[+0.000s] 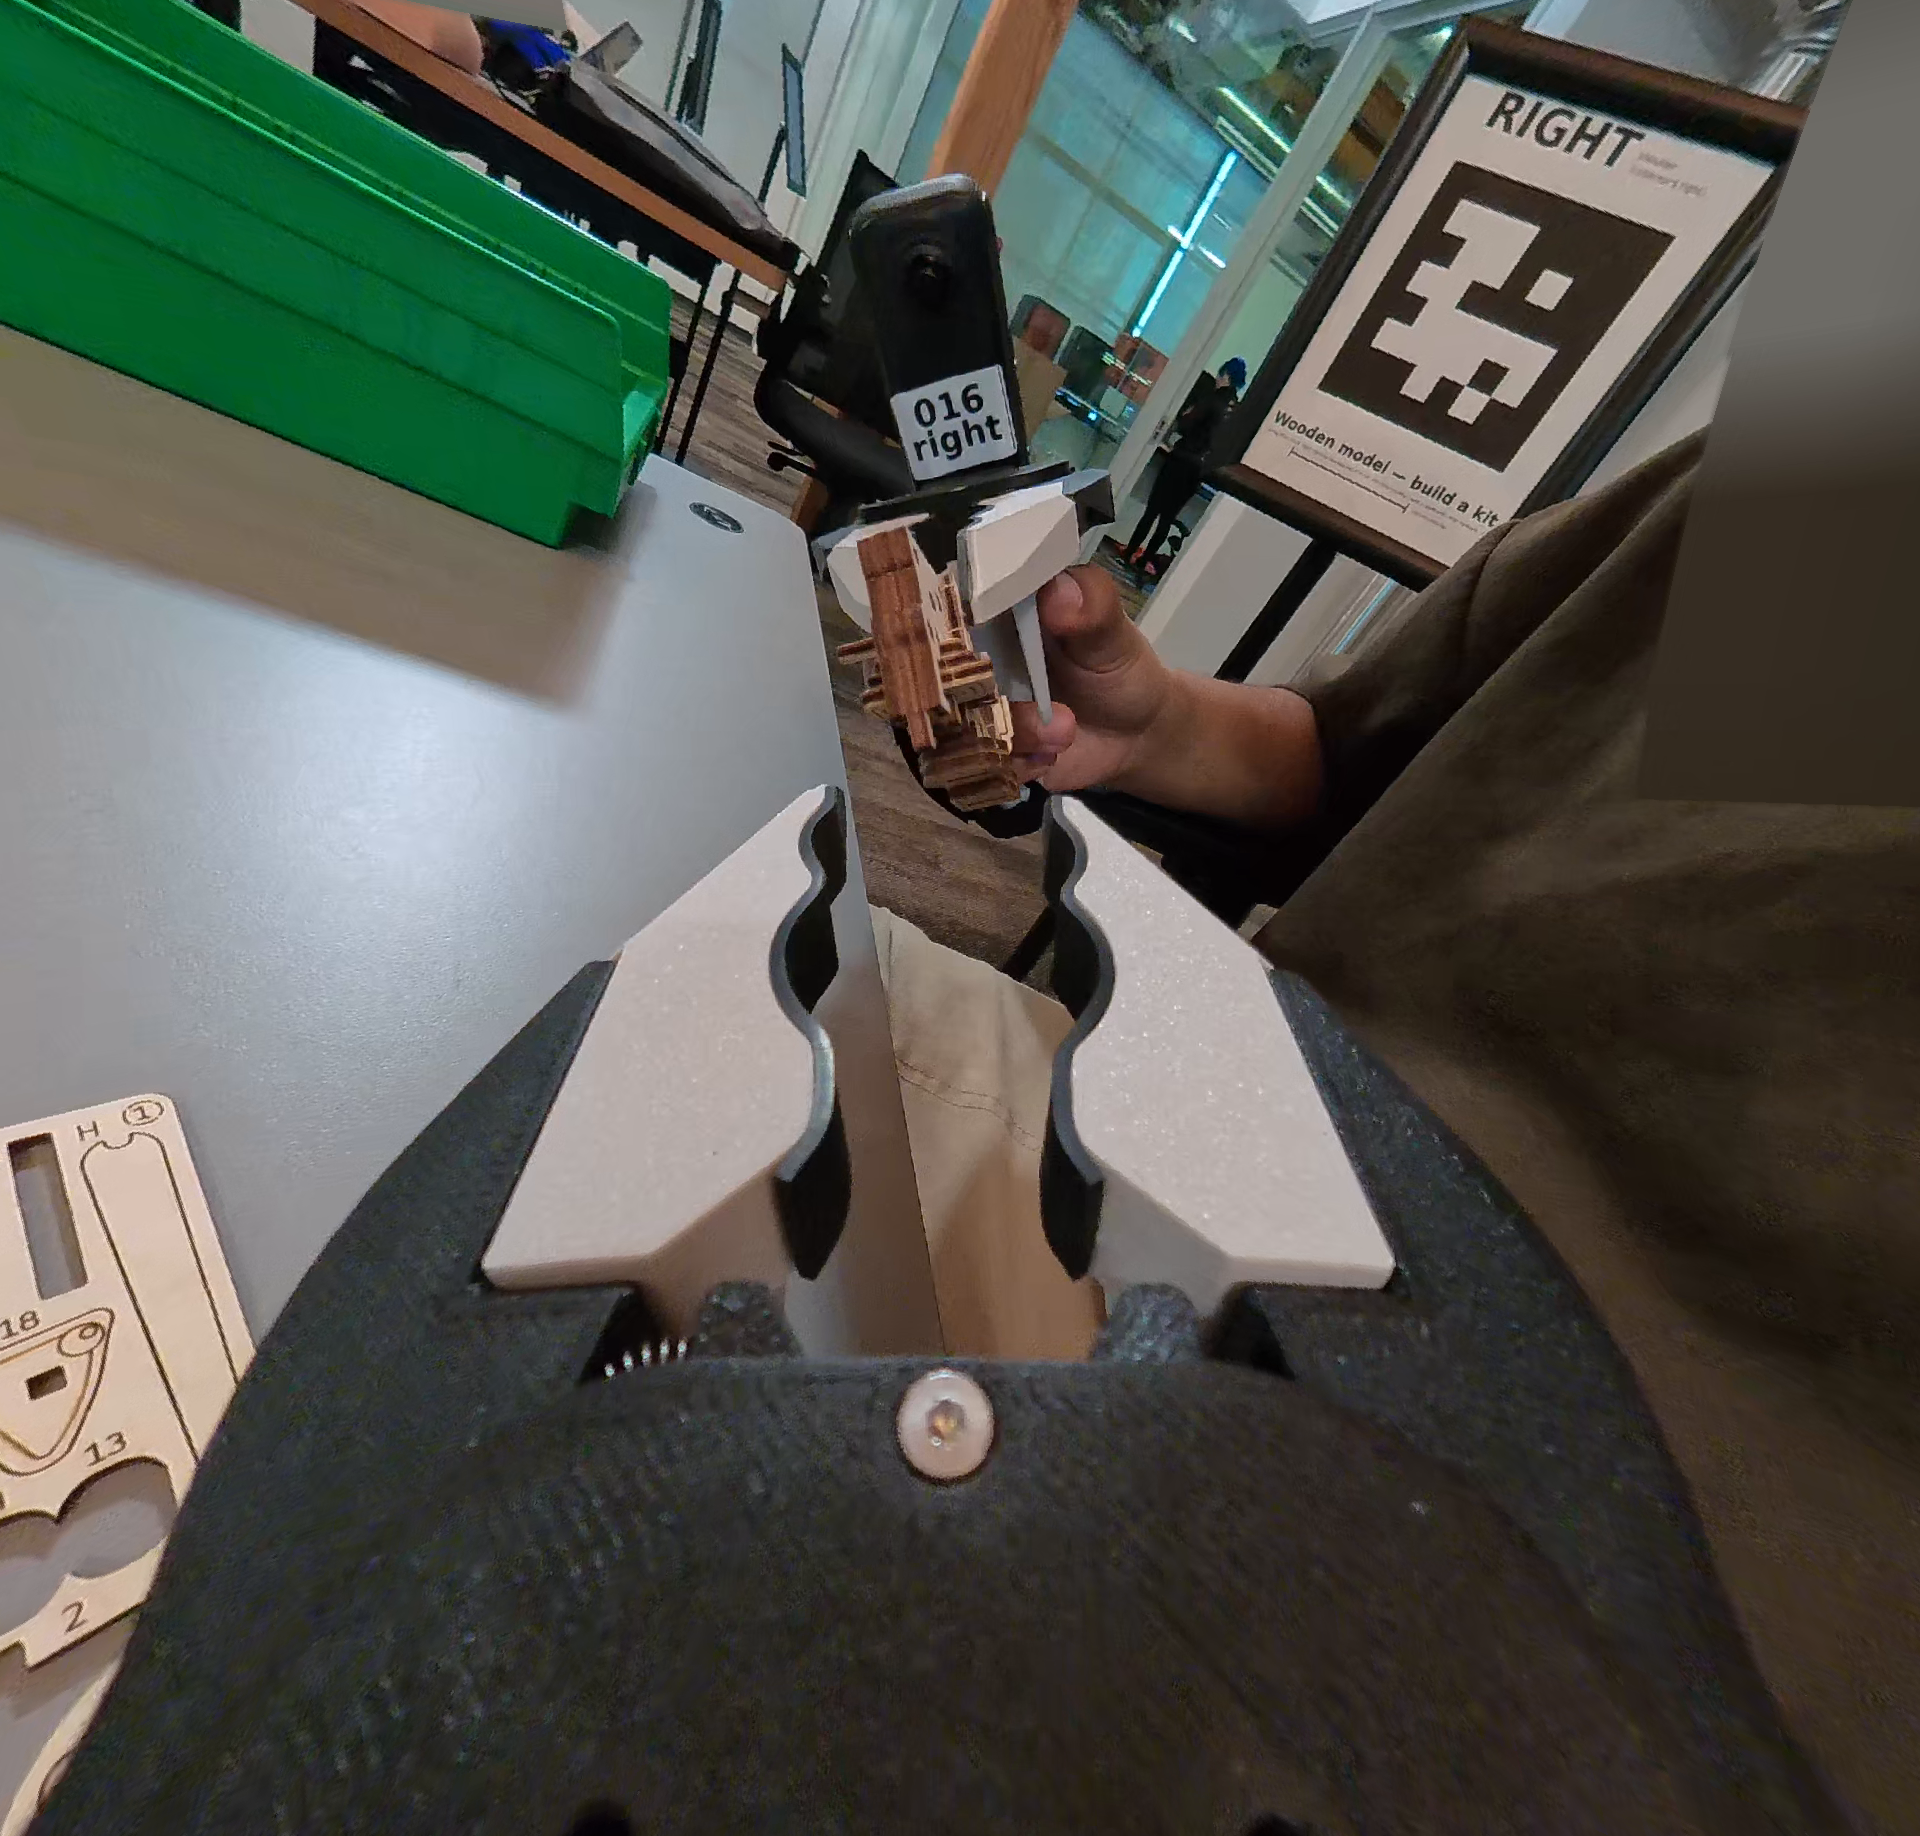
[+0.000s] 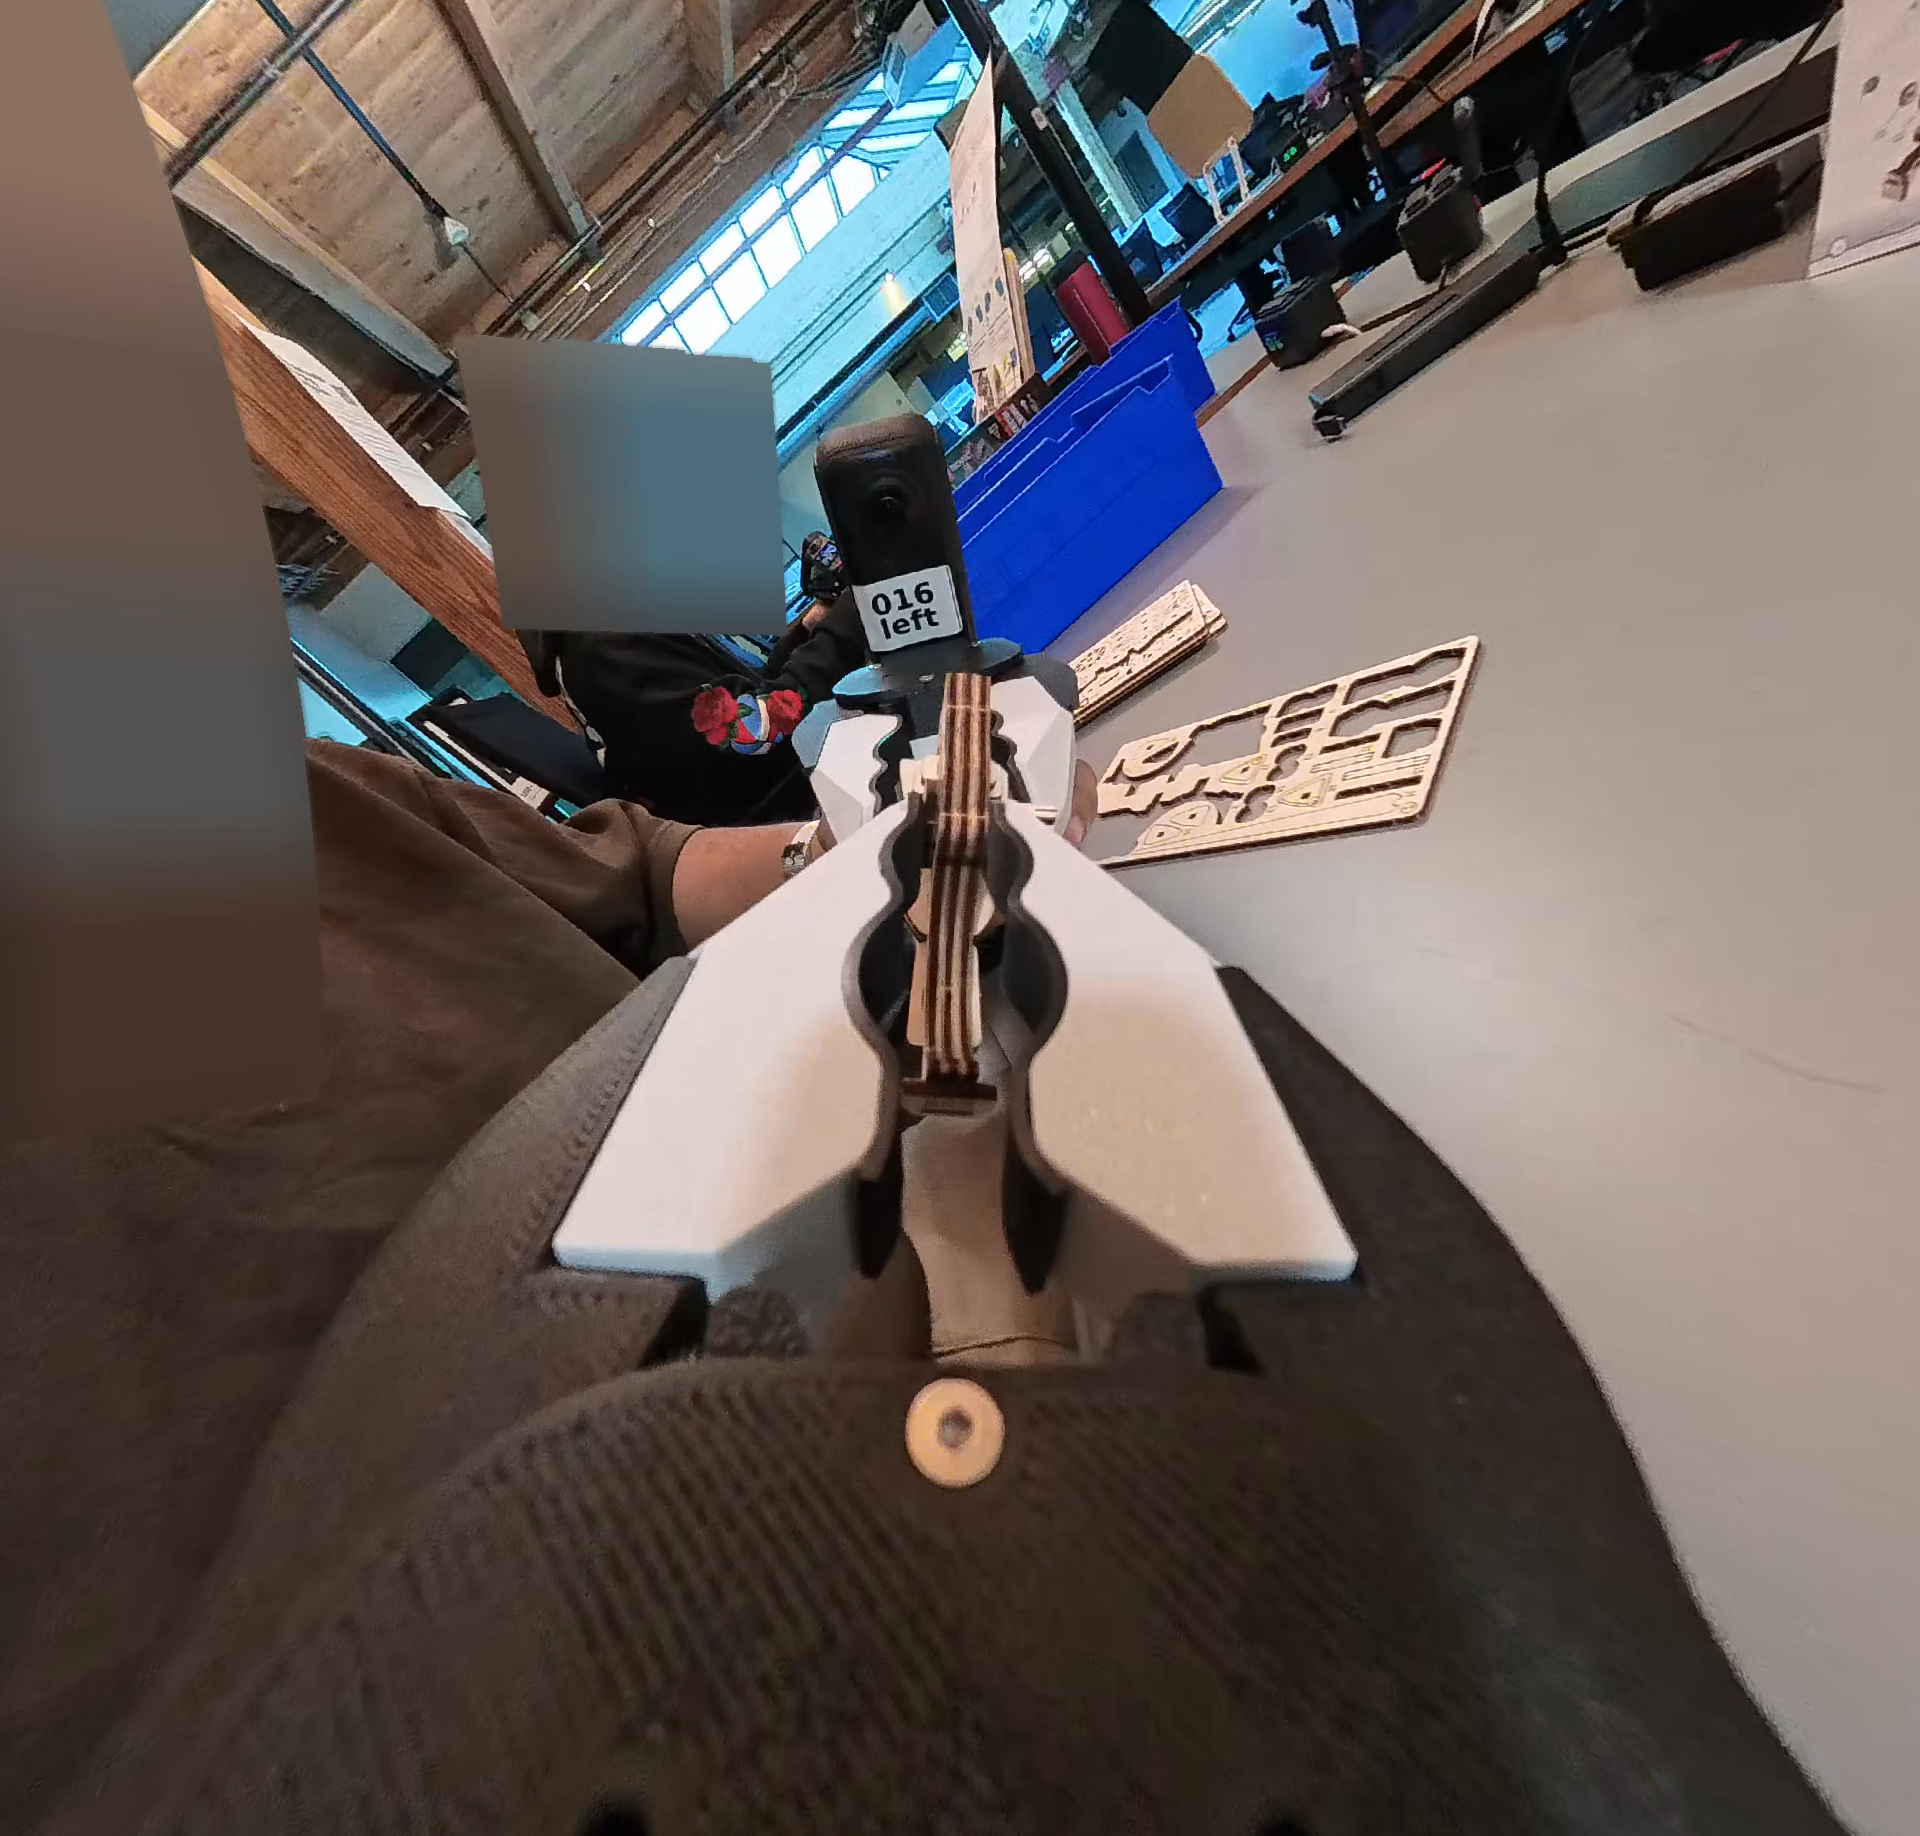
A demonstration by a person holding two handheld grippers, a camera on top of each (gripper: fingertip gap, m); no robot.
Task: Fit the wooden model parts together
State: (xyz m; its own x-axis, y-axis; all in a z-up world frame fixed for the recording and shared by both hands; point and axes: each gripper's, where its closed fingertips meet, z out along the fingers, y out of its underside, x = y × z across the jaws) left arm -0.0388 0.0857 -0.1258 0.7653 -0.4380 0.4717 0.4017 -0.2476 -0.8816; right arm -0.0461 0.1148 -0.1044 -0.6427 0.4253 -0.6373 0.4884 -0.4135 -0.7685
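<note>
My right gripper (image 2: 954,836) is shut on a layered wooden model assembly (image 2: 951,913), held edge-on between its fingers, off the table's near edge. In the left wrist view the same gripper (image 1: 935,581) shows farther off, with the brown slotted assembly (image 1: 925,685) hanging from it and a hand behind. My left gripper (image 1: 945,820) is open and empty, pointing at the assembly from a short distance, apart from it. Its white fingers (image 2: 847,768) face the right gripper just beyond the wood.
A laser-cut wooden parts sheet (image 2: 1278,758) and a stack of sheets (image 2: 1143,643) lie on the grey table (image 2: 1558,851). Another sheet corner (image 1: 94,1371) lies by my left gripper. Green bins (image 1: 312,280), a blue bin (image 2: 1091,477) and a framed sign (image 1: 1496,300) stand around.
</note>
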